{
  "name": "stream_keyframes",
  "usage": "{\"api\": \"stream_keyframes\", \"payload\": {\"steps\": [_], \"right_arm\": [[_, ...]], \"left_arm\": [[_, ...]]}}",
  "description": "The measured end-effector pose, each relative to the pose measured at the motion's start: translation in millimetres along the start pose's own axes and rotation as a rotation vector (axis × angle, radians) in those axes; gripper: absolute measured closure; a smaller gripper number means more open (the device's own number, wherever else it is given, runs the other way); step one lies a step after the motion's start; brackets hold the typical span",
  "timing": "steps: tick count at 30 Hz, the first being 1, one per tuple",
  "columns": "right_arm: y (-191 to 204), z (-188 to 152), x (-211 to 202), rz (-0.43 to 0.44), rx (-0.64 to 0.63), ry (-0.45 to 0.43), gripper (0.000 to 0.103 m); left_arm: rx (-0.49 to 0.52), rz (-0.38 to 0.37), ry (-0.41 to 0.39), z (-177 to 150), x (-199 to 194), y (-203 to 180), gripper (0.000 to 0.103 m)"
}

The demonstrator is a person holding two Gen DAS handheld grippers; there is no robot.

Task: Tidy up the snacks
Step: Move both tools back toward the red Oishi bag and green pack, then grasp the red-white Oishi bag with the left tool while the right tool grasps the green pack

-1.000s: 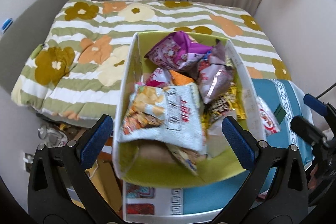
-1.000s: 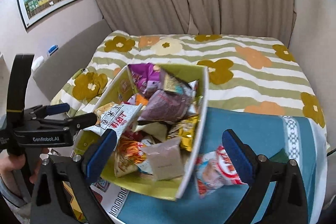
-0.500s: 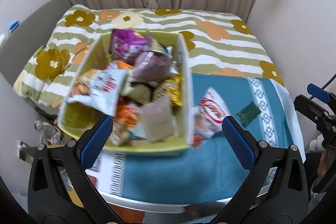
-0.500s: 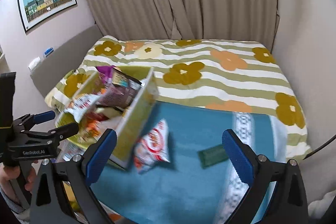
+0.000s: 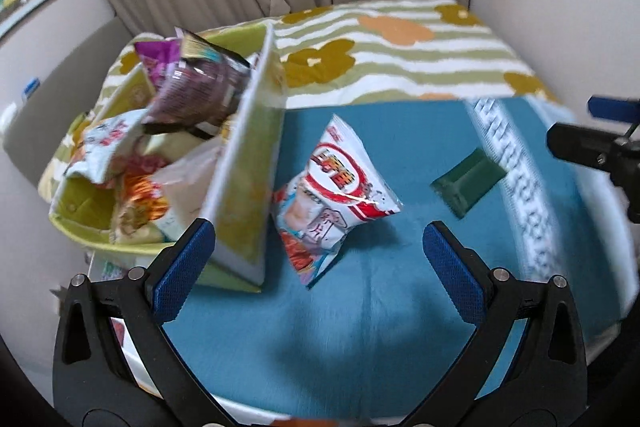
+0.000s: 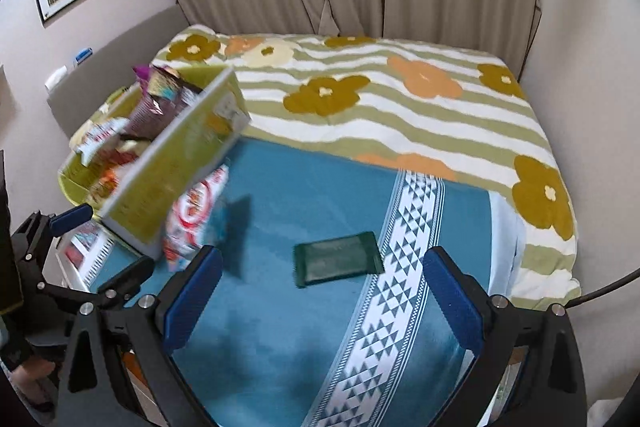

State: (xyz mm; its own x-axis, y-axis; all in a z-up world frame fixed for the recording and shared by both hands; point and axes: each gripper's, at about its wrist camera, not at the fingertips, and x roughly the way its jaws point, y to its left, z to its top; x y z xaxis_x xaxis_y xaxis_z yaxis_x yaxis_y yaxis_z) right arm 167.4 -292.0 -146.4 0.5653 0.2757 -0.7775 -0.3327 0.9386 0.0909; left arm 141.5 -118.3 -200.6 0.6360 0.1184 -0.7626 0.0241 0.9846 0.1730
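A green box [image 5: 248, 163] crammed with snack packets stands at the left edge of the blue cloth [image 5: 360, 327]. Just beside it lies a red-and-white snack bag [image 5: 336, 195], its print blurred beyond reading, and a dark green packet [image 6: 338, 258] lies well apart. The left claw [image 5: 320, 267] and right claw [image 6: 320, 291] are both spread wide, holding and touching nothing.

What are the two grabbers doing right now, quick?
Left gripper: open, holding nothing, over the red-and-white snack bag.
Right gripper: open, holding nothing, over the green packet.

We see large red characters on the red-and-white snack bag [image 5: 334, 195] ahead of our left gripper [image 5: 320, 259], too blurred to read.
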Motion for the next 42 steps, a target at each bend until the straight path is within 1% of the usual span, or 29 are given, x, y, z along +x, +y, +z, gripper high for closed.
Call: {"api": "stream_keyframes", "payload": {"steps": [3,8,13,17,19,21,24,27,28,29,30,32,35,39,42], "right_arm": [[-11.9,-5.8,24.2,-0.008,0.005,0.029,0.003],[-19.1,-16.5,58.2,-0.008,-0.012,0.054,0.003],[-18.7,-24.2,88.2,0.019,-0.039,0.096,0.003],[-15.1,-26.9,108.9,0.029,-0.076,0.125,0.003],[-14.1,-27.2,116.2,0.030,-0.087,0.133,0.003],[-13.2,-26.9,121.6,0.033,-0.094,0.133,0.003],[-11.4,-27.5,131.6,0.024,-0.113,0.146,0.003],[-10.5,-27.8,138.2,0.016,-0.125,0.147,0.003],[-10.4,-27.8,139.9,0.016,-0.126,0.148,0.003],[-10.3,-27.6,141.4,0.015,-0.128,0.149,0.003],[-10.3,-27.4,142.9,0.013,-0.130,0.151,0.003],[-10.8,-27.7,145.5,0.013,-0.131,0.157,0.004],[-11.0,-27.3,148.1,0.012,-0.128,0.157,0.005],[-8.9,-26.4,150.5,0.002,-0.143,0.154,0.006],[-7.4,-26.4,151.1,-0.001,-0.152,0.147,0.008]], "left_arm": [[0.045,0.044,0.017,-2.2,28.5,-15.6,0.000],[0.125,0.138,0.011,-5.3,68.3,-35.4,0.000],[0.200,0.164,0.029,-9.6,90.1,-48.6,0.004],[0.225,0.179,0.041,-10.2,100.0,-51.7,0.005],[0.225,0.178,0.051,-8.3,105.1,-50.8,0.006],[0.204,0.155,0.068,-4.8,110.6,-46.6,0.006],[0.193,0.140,0.072,-1.3,114.9,-43.9,0.012],[0.191,0.130,0.070,2.7,118.4,-41.7,0.022],[0.192,0.131,0.071,3.4,119.0,-41.1,0.028],[0.192,0.135,0.071,4.2,119.6,-40.5,0.032],[0.192,0.140,0.070,5.2,120.6,-39.7,0.039],[0.189,0.122,0.076,8.5,124.2,-36.6,0.040],[0.192,0.115,0.078,9.2,124.9,-36.7,0.041],[0.173,0.089,0.073,10.8,120.8,-32.7,0.048],[0.161,0.071,0.074,11.8,118.4,-33.3,0.049]]}}
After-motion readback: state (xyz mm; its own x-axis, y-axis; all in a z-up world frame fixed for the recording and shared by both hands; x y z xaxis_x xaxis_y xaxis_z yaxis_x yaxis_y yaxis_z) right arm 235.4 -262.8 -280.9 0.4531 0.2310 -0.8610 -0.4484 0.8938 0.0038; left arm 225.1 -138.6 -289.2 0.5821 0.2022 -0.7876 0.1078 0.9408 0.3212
